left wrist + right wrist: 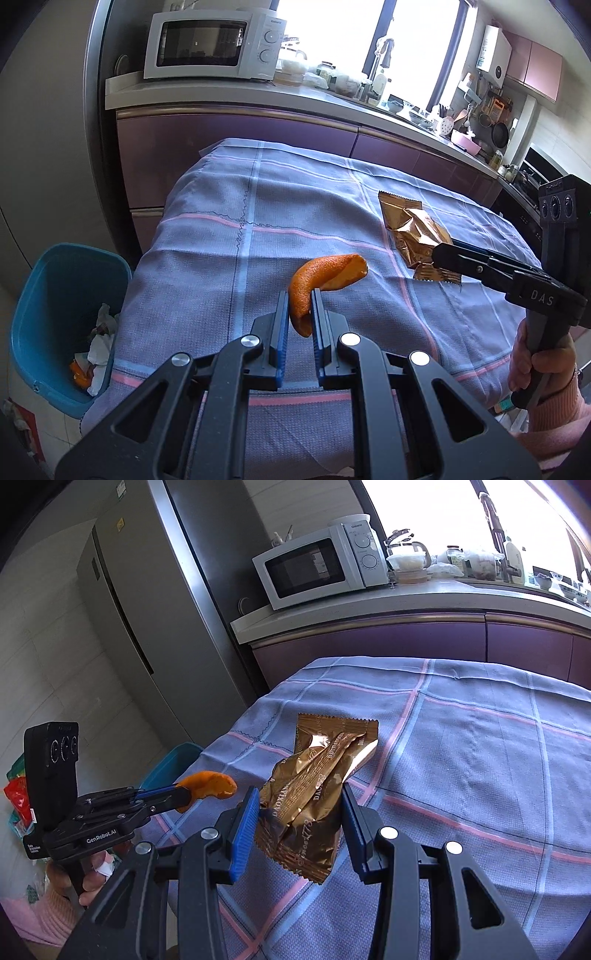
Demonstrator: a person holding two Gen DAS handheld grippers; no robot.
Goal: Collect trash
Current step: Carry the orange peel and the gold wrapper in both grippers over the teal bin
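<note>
Left hand-held gripper (pixel 300 306) is clamped on orange peel (pixel 325 280), held above the cloth-covered worktop (pixel 229 206). Right hand-held gripper (pixel 299 812) straddles the gold wrapper (pixel 314 786), jaws apart, not yet closed. Step in hand: pickup. Next: close on the wrapper, carry both to the blue bin (pixel 55 280) at the worktop's left.

My left gripper (pixel 300 314) is black, with blue ribbed pads (pixel 282 332) and round silver screws (pixel 251 340) along its arms. At the right edge of the left wrist view, my right gripper (pixel 441 254) carries white "DAS" lettering. My hand (pixel 532 363) there is bare-skinned, in a pink knitted sleeve (pixel 554 417).
</note>
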